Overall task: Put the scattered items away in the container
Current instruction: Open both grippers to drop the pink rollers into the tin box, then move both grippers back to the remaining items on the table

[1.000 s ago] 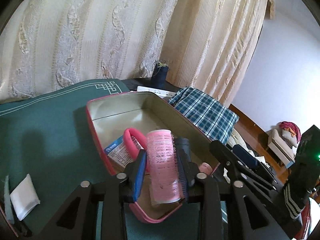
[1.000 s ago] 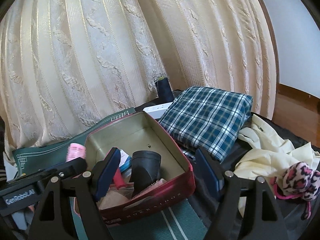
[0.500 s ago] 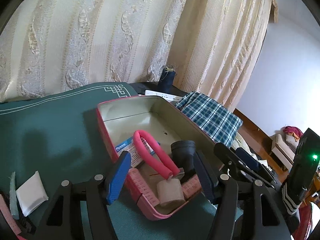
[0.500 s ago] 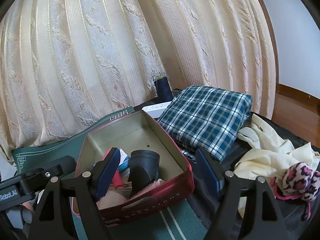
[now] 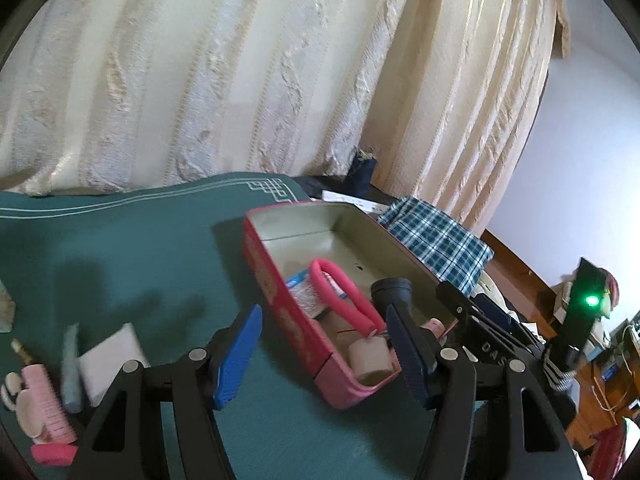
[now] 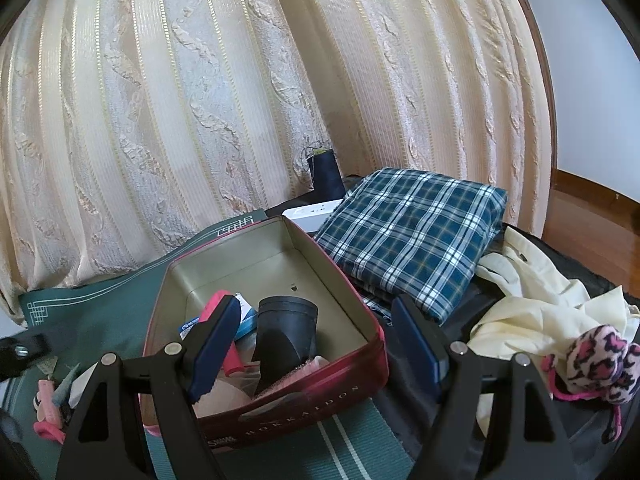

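Red metal tin holding pink foam loop, black cone, plaid cloth beside, left gripper and right gripper both spread, empty.

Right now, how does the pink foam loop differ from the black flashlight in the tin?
The pink foam loop is bright, thin and bent into a U; the black flashlight is dark, thick and straight with a flared head. The loop lies over a blue-printed packet; the flashlight sits beside it. Both rest inside the red tin.
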A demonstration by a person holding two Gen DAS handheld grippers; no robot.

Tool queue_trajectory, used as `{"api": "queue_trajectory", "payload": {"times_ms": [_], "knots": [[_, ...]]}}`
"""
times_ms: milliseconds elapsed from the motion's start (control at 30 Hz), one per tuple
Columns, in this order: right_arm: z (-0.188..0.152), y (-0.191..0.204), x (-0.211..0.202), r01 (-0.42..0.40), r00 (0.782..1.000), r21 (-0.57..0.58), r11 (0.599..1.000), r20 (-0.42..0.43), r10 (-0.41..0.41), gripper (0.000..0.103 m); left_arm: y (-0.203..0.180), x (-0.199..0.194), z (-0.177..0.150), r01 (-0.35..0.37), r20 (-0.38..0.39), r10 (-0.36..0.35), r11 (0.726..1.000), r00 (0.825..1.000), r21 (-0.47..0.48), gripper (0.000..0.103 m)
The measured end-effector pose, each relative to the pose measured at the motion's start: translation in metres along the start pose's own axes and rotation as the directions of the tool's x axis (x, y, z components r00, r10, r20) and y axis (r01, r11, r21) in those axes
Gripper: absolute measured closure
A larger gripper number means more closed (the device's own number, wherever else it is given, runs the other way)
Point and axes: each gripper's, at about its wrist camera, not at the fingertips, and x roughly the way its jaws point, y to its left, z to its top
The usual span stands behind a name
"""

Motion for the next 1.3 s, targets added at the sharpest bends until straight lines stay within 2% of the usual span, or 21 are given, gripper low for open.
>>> {"api": "queue_trajectory", "payload": {"times_ms": [367, 533, 733, 867, 1067, 1300], "knots": [[-0.003, 0.01, 0.002, 0.022, 1.0, -0.048, 0.999, 0.002, -0.022, 0.022, 0.071, -0.076, -0.021, -0.13, 0.046, 0.134, 0.987, 0.99, -0.09, 0.037], [-0.004, 0.015, 0.005, 0.044, 0.999, -0.077, 0.996, 0.002, -0.044, 0.022, 0.114, -0.103, -0.038, -0.193, 0.036, 0.202, 0.967, 0.979, -0.164, 0.037], [-0.008, 0.034, 0.001, 0.07, 0.998, -0.17, 0.983, 0.018, -0.068, 0.022, 0.162, -0.13, -0.063, -0.248, 0.016, 0.26, 0.935, 0.965, -0.255, 0.037], [-0.013, 0.05, -0.019, 0.007, 1.0, -0.18, 0.984, -0.007, -0.009, 0.022, 0.18, -0.131, -0.081, -0.274, -0.028, 0.277, 0.924, 0.961, -0.267, 0.037], [-0.031, 0.085, -0.049, -0.104, 0.994, -0.217, 0.971, -0.049, 0.096, 0.022, 0.193, -0.119, -0.095, -0.262, -0.062, 0.255, 0.92, 0.965, -0.291, 0.037], [-0.058, 0.118, -0.057, -0.243, 0.963, -0.227, 0.943, -0.175, 0.206, 0.022, 0.205, -0.104, -0.103, -0.255, -0.092, 0.238, 0.914, 0.967, -0.316, 0.037]]}}
